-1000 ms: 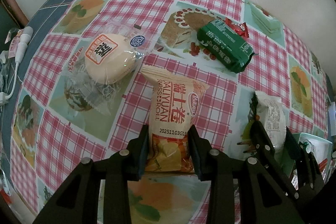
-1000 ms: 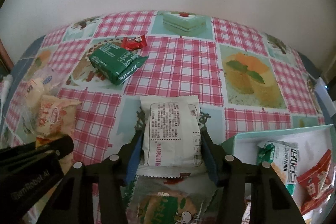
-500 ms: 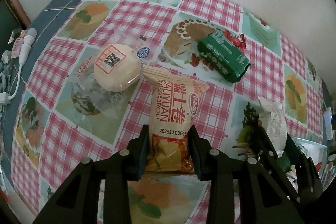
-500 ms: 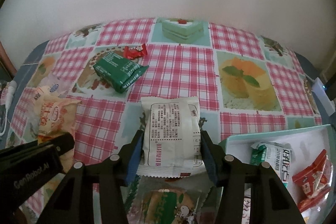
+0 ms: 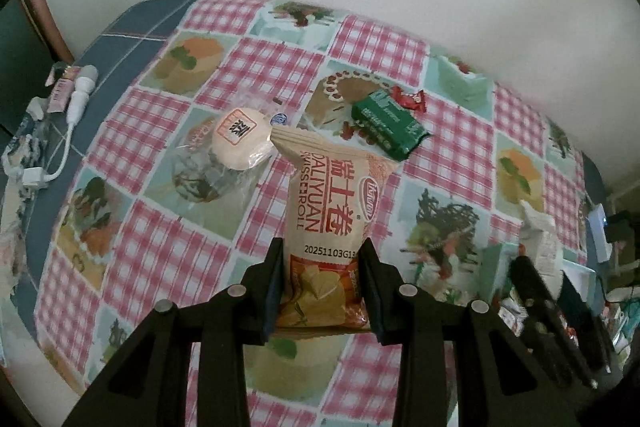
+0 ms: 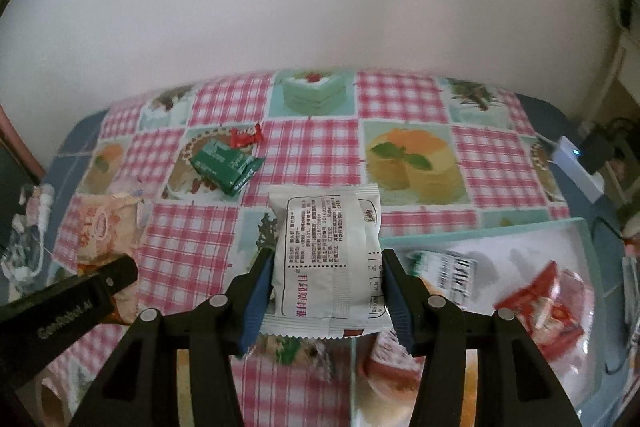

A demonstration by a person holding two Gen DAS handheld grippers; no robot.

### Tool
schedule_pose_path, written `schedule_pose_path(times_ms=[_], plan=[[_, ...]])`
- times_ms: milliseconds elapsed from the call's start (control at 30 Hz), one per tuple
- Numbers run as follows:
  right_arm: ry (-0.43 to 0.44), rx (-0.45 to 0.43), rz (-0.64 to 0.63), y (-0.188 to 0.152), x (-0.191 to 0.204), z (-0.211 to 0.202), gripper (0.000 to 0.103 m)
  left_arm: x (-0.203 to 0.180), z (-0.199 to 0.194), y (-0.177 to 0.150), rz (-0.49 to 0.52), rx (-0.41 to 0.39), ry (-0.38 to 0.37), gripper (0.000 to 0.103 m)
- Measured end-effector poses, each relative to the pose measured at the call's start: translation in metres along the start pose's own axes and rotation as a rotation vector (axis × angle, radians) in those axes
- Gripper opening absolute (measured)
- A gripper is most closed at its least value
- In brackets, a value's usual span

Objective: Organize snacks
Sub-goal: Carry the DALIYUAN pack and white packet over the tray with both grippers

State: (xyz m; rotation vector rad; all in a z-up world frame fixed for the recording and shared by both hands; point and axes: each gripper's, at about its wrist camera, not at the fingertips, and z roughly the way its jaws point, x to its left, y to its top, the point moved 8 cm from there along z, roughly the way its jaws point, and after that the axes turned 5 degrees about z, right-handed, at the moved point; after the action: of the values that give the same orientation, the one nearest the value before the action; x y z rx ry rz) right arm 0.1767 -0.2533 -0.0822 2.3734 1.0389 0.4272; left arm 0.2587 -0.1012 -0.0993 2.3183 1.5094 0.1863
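Tan Swiss-roll pack (image 5: 334, 223) pinched in left tool (image 5: 322, 281); white packet (image 6: 328, 259) pinched in right tool (image 6: 326, 291), beside right-view-only box (image 6: 588, 227).

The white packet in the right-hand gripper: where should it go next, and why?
Probably a short move to the right, over the tray. The right gripper is shut on the white packet, held clear above the tablecloth, and the tray already holds other snacks, so it looks like the collecting spot.
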Motion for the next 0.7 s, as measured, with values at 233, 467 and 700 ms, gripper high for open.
schedule_pose_path(times_ms=[233, 467, 700], plan=[[-0.007, -0.031, 0.037, -0.004, -0.028, -0.044, 0.056, -0.009, -0.032, -0.015, 0.046, -0.046, 0.008, 0.037], [-0.023, -0.036, 0.084, -0.027, -0.064, -0.073, 0.056, -0.034, -0.05, -0.037, 0.118, -0.069, -0.012, 0.037], [-0.066, 0.005, 0.146, -0.055, -0.108, -0.078, 0.056, -0.076, -0.054, -0.067, 0.235, -0.052, -0.039, 0.037]])
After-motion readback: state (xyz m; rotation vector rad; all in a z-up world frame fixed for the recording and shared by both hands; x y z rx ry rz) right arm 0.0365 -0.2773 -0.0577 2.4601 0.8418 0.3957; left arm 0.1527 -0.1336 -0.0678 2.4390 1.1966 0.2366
